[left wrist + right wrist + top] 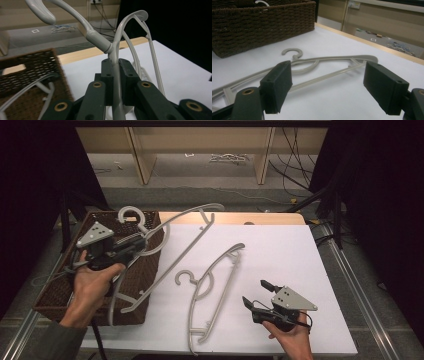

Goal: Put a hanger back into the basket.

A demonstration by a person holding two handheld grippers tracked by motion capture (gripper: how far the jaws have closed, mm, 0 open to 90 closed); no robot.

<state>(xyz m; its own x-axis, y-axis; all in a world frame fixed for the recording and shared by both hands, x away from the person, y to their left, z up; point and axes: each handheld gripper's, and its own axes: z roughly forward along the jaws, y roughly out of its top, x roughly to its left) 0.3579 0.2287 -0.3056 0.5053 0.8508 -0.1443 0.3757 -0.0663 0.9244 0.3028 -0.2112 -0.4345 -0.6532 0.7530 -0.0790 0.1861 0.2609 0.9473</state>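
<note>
Grey plastic fills my left claw (117,75): its jaws are clamped on the neck of a hanger (185,227), just below the hook. I hold that hanger lifted, its hook over the woven basket (145,270) at the counter's left edge and its long arm slanting out above the white counter (280,255) toward the far edge. In the left gripper view, the pale stem runs straight up between my two black pads.

My right claw (254,293) sits near the counter's near edge, toward the right, jaws spread wide with nothing between them. A second hanger (317,67) lies flat on the counter's middle, its hook toward the basket. My right claw points at it, not touching it.
</note>
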